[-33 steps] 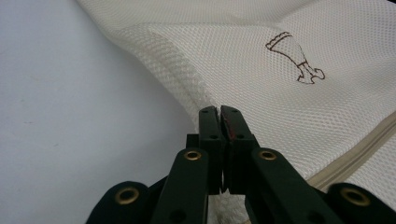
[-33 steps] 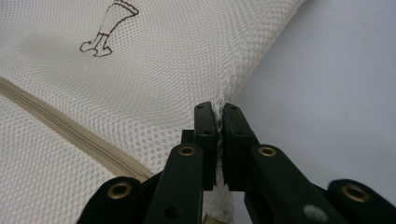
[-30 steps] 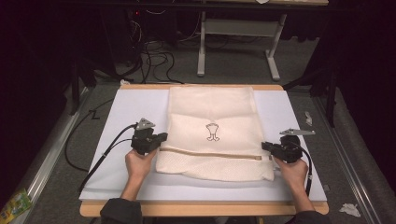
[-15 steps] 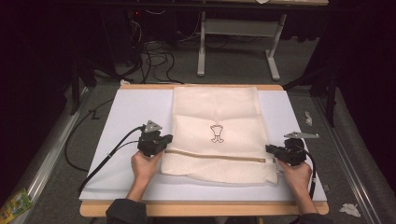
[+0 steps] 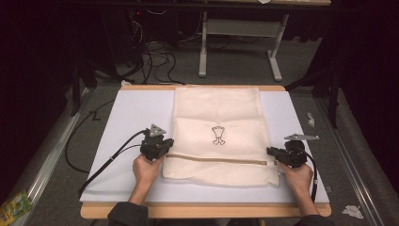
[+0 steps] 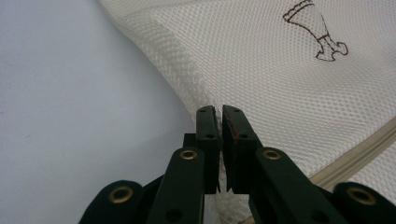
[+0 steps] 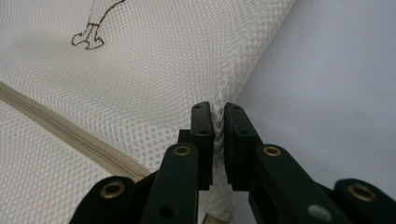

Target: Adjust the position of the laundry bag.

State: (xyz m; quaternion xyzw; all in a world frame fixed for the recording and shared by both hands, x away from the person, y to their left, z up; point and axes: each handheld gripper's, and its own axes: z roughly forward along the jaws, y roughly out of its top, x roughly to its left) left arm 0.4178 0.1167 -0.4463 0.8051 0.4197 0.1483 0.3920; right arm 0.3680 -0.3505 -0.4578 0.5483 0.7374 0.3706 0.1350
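A cream mesh bag [image 5: 216,108] with a small dark emblem [image 5: 217,135] and a tan zipper [image 5: 211,159] lies flat on the white board [image 5: 131,113]. At the bag's left edge, my left gripper [image 5: 167,143] pinches the mesh [image 6: 280,70]; the jaws [image 6: 218,112] stand almost together and have just been opening slightly. My right gripper [image 5: 270,151] is at the bag's right edge. White mesh [image 7: 140,84] is bunched between its jaws [image 7: 218,109], which have just been opening a little. A hand holds each gripper from the near side.
The board rests on a wooden table [image 5: 202,209] whose near edge is by the person's forearms. Beyond the table are floor cables [image 5: 155,56] and a grey metal desk frame [image 5: 235,42]. A green packet [image 5: 14,207] lies on the floor at the near left.
Both grippers have shifted a little to the right and toward the person with the bag's side edges in them. The bag's near part has moved along with them.
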